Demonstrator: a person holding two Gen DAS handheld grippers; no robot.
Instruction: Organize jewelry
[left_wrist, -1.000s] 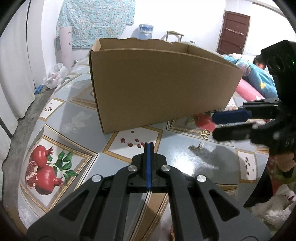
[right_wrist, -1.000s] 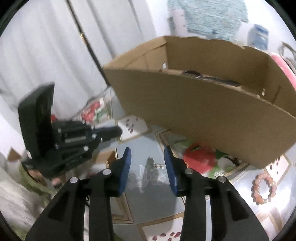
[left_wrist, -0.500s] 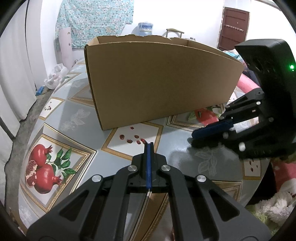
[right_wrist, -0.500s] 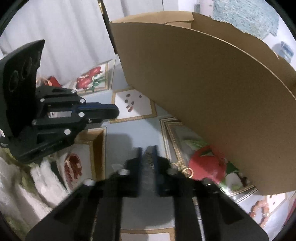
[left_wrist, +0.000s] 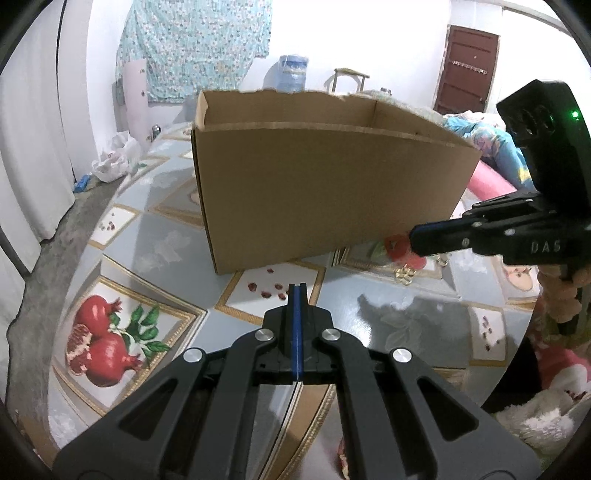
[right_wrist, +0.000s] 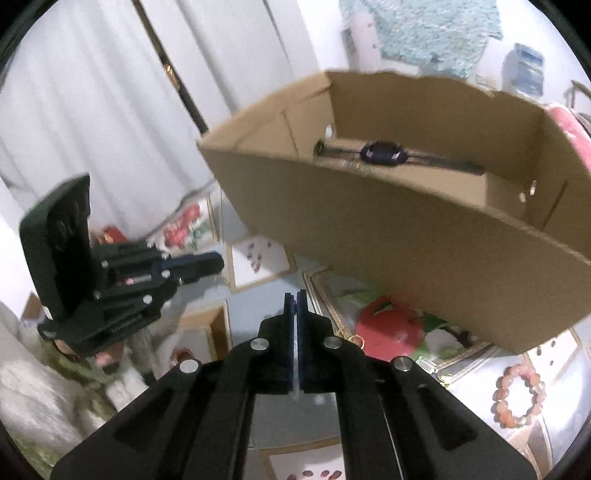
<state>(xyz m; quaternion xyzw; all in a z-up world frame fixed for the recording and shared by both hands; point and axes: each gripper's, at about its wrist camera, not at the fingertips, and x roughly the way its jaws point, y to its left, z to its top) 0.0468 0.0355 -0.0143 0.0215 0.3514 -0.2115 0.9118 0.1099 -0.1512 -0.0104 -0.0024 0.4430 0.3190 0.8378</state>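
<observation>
Currently, both tongs are seen clenched. The left gripper (left_wrist: 297, 291) is closed, blue pads pressed flat together, nothing between them, held over the pomegranate-print tablecloth (left_wrist: 122, 236). The right gripper (right_wrist: 295, 299) is also shut; whether a small piece is pinched cannot be told. A dark wristwatch (right_wrist: 384, 153) is lying inside the open brown cardboard box (right_wrist: 406, 236). A pink beaded bracelet (right_wrist: 519, 395) and small gold pieces (left_wrist: 404, 273) are left on the cloth near the box.

A dark wristwatch (right_wrist: 384, 154) lies flat inside the open cardboard box (right_wrist: 424, 236); a coral bead bracelet (right_wrist: 519, 395) lies beside it.
</observation>
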